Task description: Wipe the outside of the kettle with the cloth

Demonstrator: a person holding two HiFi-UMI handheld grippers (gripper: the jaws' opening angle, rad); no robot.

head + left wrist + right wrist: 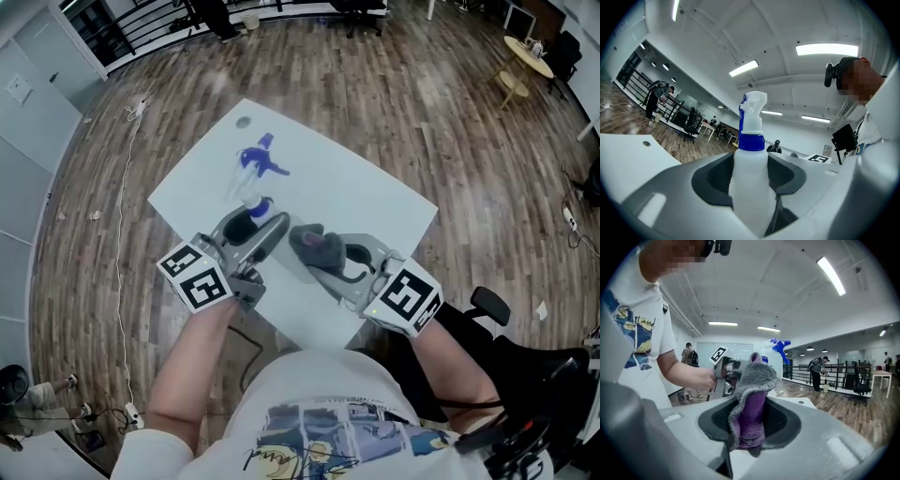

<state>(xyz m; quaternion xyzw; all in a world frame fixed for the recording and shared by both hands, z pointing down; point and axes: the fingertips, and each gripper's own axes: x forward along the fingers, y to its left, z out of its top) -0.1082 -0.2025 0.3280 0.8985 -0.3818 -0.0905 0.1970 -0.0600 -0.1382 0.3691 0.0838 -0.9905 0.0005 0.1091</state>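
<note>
Left claw (253, 220) pinches a translucent white plastic spray bottle (750, 173) with a blue collar, contents unclear; just right of the bottle, the right claw (323, 253) pinches a fuzzy grey-purple cloth (754, 376) over the white tabletop (375, 202).

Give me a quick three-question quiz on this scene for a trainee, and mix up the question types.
1. Multiple choice: what does the left gripper hold between its jaws? A, a sponge; B, a spray bottle; C, a mug.
2. True or false: the right gripper is empty.
3. Fill in the blank: the table has a ____ top.

Key
1. B.
2. False: its jaws are shut on a grey and purple cloth.
3. White.
</note>
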